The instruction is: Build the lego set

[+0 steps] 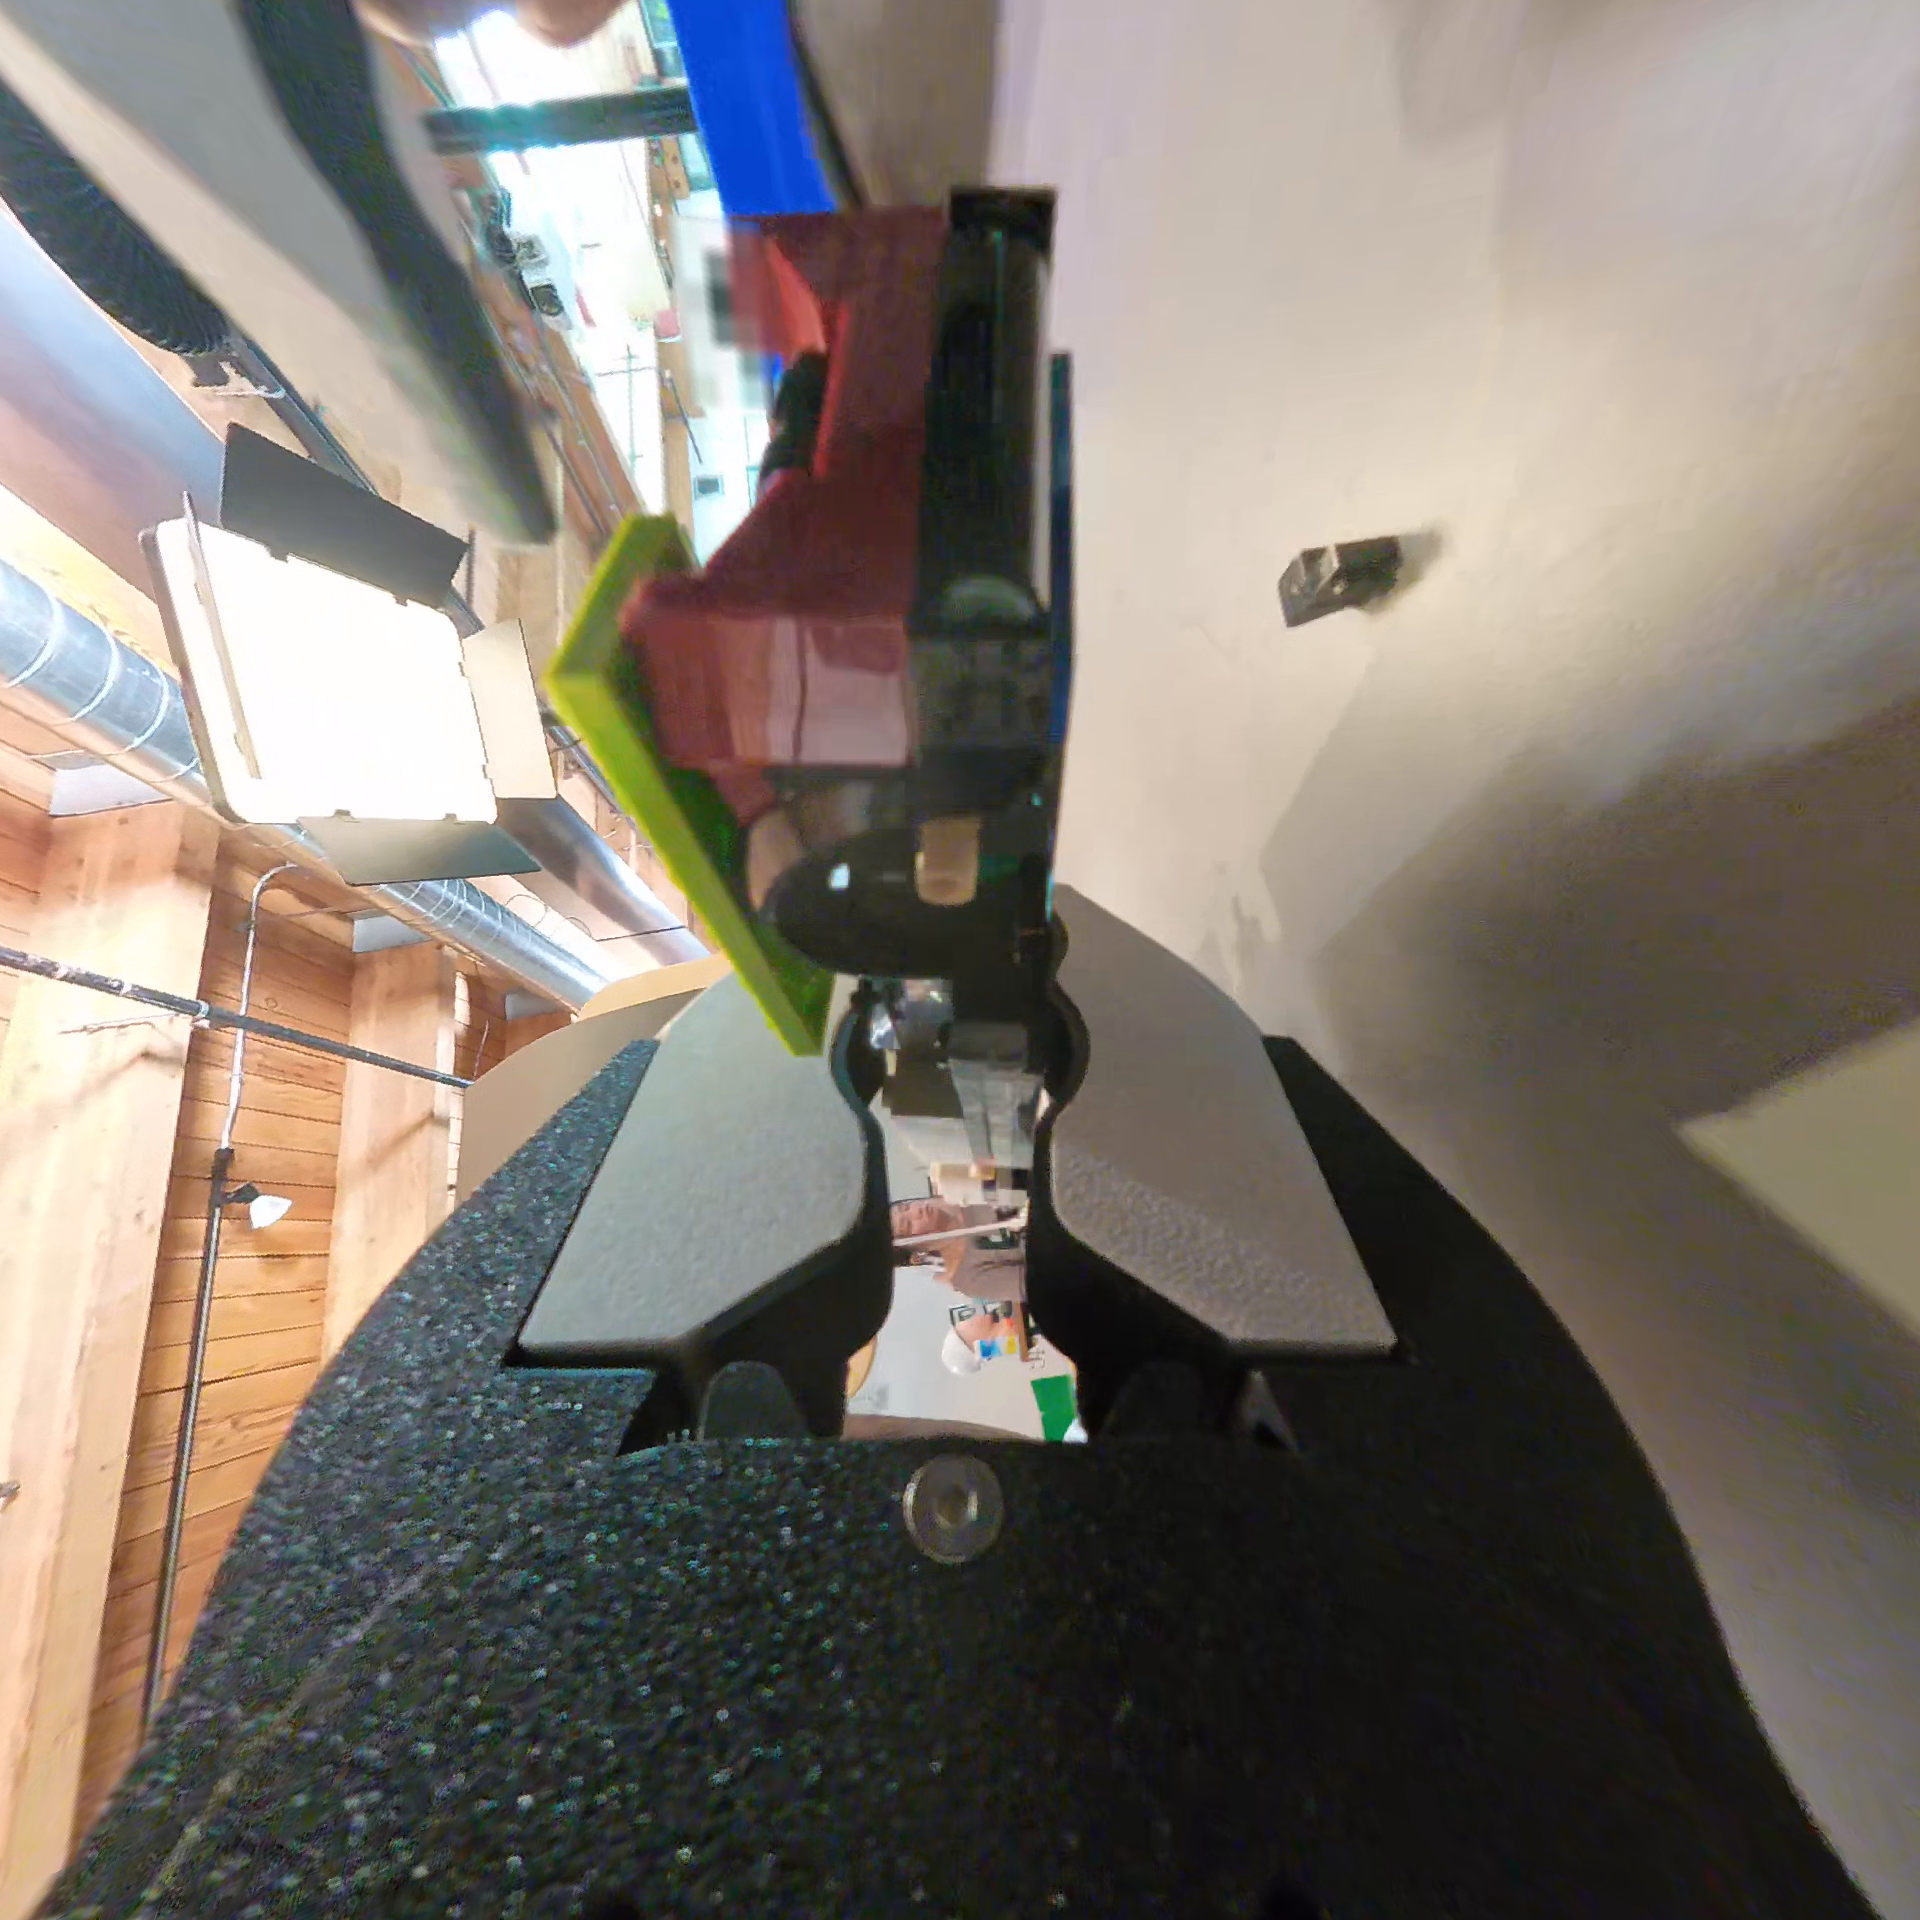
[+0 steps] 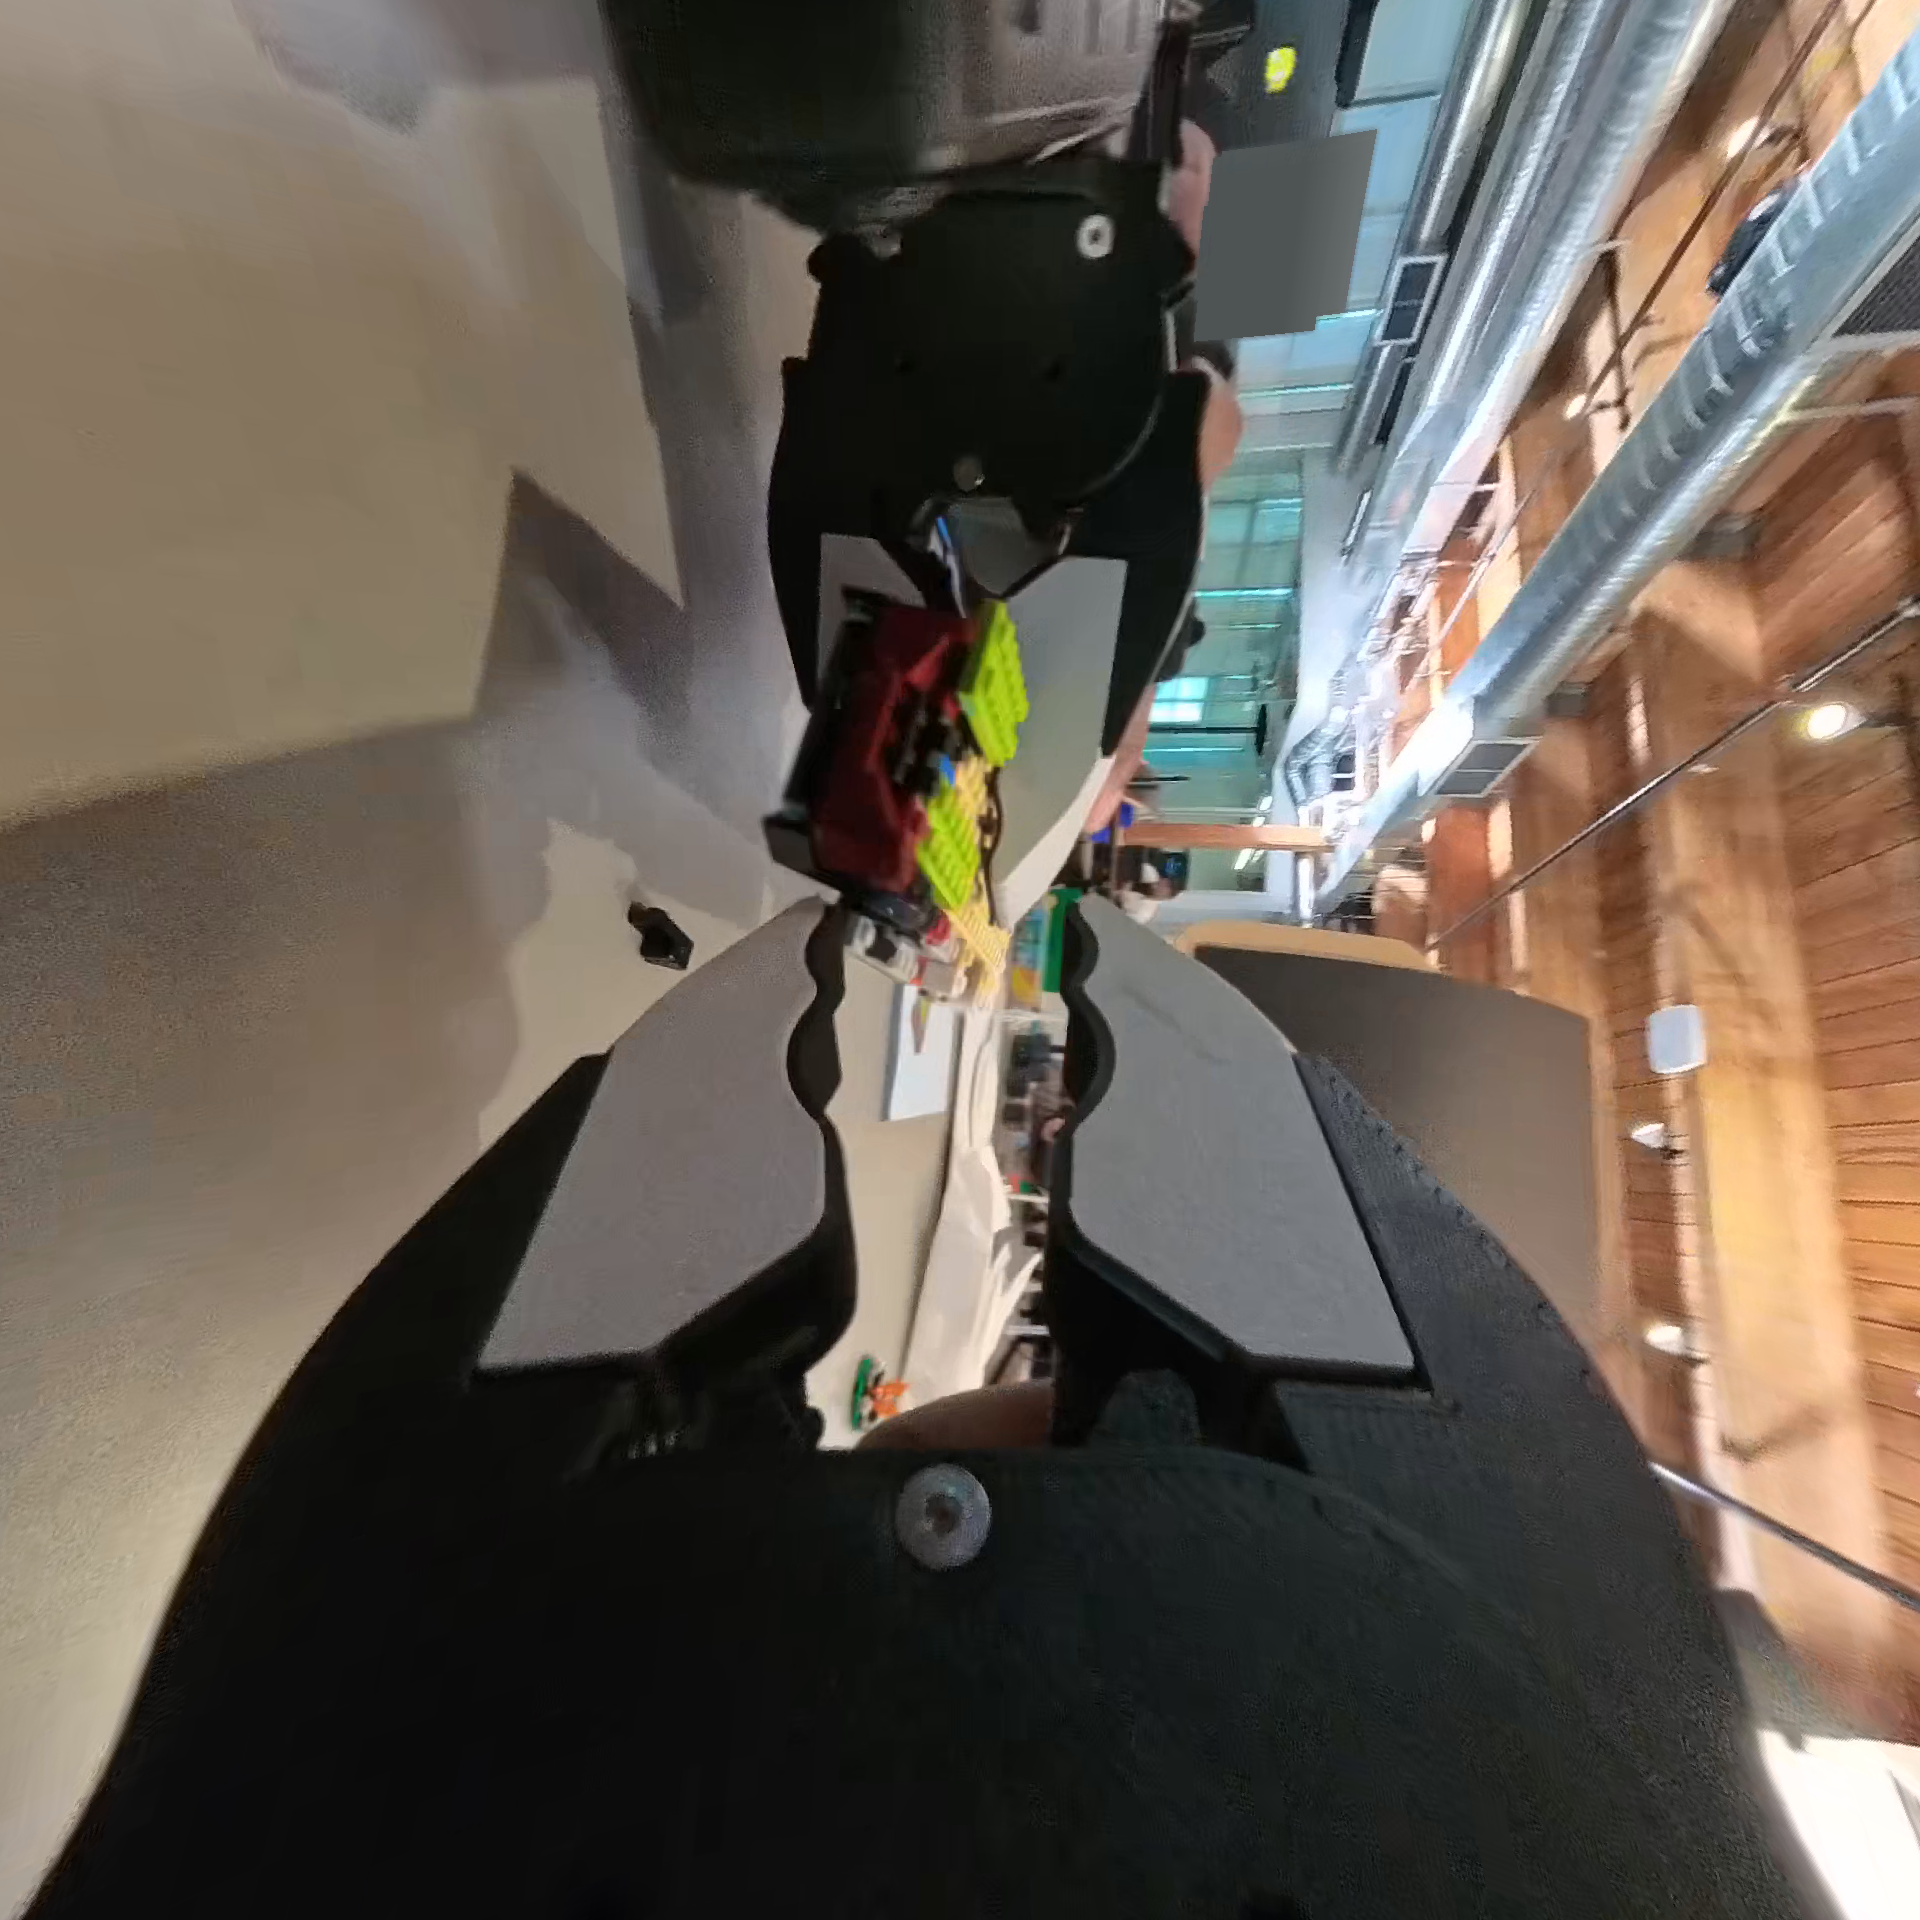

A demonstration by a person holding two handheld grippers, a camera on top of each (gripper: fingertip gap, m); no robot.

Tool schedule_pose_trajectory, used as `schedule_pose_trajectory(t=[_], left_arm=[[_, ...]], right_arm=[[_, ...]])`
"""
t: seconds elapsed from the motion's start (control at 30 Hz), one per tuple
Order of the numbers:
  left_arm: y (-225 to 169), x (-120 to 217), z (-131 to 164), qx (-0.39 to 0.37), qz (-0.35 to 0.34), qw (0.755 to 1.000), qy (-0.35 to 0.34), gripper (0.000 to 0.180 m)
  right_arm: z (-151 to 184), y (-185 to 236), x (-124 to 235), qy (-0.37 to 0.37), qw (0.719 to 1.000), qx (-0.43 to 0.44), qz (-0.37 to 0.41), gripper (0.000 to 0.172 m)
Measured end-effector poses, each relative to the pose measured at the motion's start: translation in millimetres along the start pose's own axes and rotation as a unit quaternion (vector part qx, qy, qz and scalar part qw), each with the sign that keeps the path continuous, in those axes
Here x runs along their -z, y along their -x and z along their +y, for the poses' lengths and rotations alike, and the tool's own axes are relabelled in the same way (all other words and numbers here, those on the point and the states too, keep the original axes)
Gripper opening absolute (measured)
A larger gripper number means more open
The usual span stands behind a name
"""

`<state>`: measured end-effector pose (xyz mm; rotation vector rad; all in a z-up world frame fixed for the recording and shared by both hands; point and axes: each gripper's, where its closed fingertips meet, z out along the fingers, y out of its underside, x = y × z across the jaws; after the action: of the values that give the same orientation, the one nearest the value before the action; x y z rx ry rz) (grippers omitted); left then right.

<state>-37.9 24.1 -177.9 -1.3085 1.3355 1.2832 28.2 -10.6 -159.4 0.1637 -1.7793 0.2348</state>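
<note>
Brick-built model (image 1: 883,582), dark red and black with lime-green plates, sits at centre frame in both views, clamped between the left gripper's (image 1: 951,997) fingertips. No writing on it can be read. From the right wrist view, the model (image 2: 914,758) hangs just beyond the right gripper (image 2: 940,925), whose jaws stand apart with nothing pressed between them. A pale tabletop (image 1: 1455,312) fills one side of each tilted view, with a small black piece (image 1: 1340,577) lying loose on it. Wood-panelled walls (image 1: 260,1195), a silver duct (image 1: 104,665) and a bright light panel (image 1: 343,675) fill the other side.
</note>
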Motion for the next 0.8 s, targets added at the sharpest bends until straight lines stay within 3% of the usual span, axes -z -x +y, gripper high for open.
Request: schedule_pose_trajectory(t=[0.23,0.43,0.53,0.8], left_arm=[[6.4,-3.6,9.0,0.000,-0.023,0.999,0.035,0.025],[9.6,-6.2,16.4,-0.004,-0.039,0.997,0.061,0.025],[9.6,-6.6,16.1,-0.008,-0.040,0.997,0.064,0.025],[9.5,-6.3,14.7,-0.013,-0.040,0.997,0.062,0.025]], right_arm=[[-0.2,-0.5,4.9,-0.044,0.984,-0.143,-0.098,0.035],[-21.4,-16.3,0.9,-0.116,0.939,-0.274,-0.175,0.030],[-30.6,-15.9,-4.9,-0.127,0.925,-0.289,-0.209,0.025],[-31.5,-6.6,-21.8,-0.086,0.922,-0.310,-0.214,0.016]])
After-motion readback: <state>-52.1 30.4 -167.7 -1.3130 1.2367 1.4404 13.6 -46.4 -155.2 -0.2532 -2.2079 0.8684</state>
